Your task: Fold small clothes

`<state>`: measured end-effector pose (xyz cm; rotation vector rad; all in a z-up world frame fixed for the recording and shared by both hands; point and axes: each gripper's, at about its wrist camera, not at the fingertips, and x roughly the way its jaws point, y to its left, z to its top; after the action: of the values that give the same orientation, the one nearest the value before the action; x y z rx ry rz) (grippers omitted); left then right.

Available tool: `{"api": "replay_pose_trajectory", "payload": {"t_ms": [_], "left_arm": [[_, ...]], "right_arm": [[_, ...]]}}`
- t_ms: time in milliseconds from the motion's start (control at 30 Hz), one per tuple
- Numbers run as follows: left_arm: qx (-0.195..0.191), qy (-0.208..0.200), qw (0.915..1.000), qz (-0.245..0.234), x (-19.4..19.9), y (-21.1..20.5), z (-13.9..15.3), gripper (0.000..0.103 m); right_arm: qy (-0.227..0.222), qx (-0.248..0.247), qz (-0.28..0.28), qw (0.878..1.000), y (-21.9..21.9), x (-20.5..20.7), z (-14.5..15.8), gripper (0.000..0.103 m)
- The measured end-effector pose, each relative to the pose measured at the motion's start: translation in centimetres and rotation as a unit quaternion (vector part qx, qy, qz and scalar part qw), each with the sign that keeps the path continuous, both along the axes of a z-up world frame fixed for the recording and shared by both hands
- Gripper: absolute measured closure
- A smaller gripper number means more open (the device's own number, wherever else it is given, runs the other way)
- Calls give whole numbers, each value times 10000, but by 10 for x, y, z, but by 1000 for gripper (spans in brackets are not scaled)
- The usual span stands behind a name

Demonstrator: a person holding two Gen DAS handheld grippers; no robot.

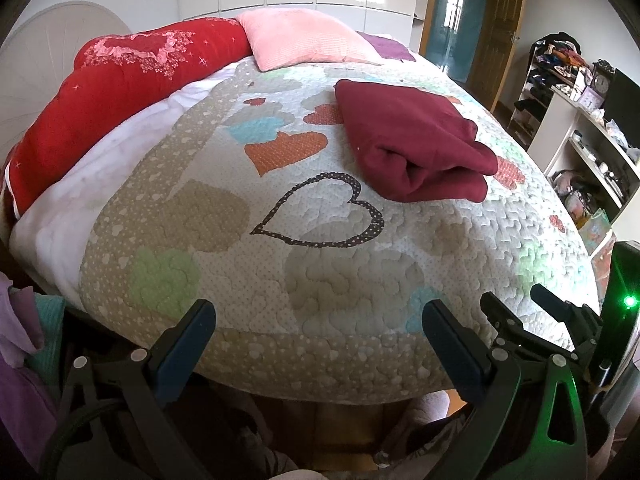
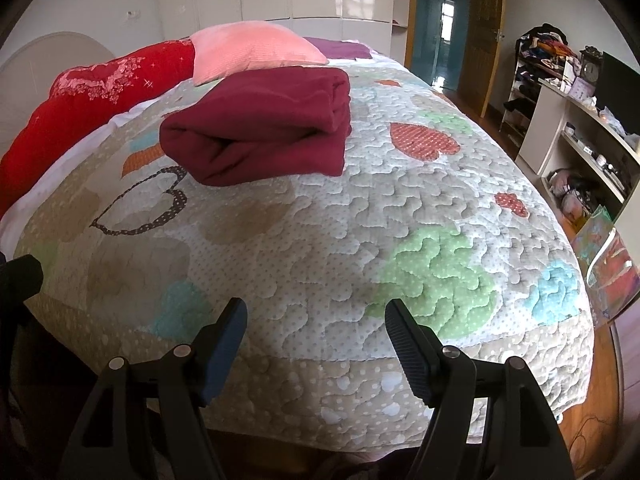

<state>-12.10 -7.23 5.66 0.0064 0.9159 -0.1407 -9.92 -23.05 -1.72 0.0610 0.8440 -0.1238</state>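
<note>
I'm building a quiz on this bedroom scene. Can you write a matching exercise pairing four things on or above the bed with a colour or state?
Things:
1. folded garment
2. pillow
3. bolster
4. right gripper

Descriptions:
A. pale pink, at the head of the bed
B. open, nothing between its jaws
C. dark maroon, lying on the quilt
D. bright red with a pink pattern

Pairs: 1-C, 2-A, 3-D, 4-B
</note>
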Motion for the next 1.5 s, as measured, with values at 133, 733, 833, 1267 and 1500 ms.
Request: {"api": "replay_pose_trajectory", "payload": {"t_ms": [133, 733, 833, 1267, 1500], "left_arm": [[-21, 47, 10000, 3, 1, 1, -3, 0], [-50, 159, 9999, -11, 3, 1, -7, 0], [-55, 169, 9998, -14, 3, 1, -7, 0], [-93, 250, 9996, 2, 3, 2, -11, 0], [-101, 270, 9996, 3, 4, 2, -12, 0]], "right_arm": [[-7, -13, 10, 10000, 0, 0, 0, 27], [-13, -132, 150, 9998, 6, -1, -1, 27], [-13, -145, 165, 9998, 8, -1, -1, 27], [14, -157, 191, 9997, 11, -1, -3, 27], [41, -147, 192, 9997, 11, -1, -4, 26]]}}
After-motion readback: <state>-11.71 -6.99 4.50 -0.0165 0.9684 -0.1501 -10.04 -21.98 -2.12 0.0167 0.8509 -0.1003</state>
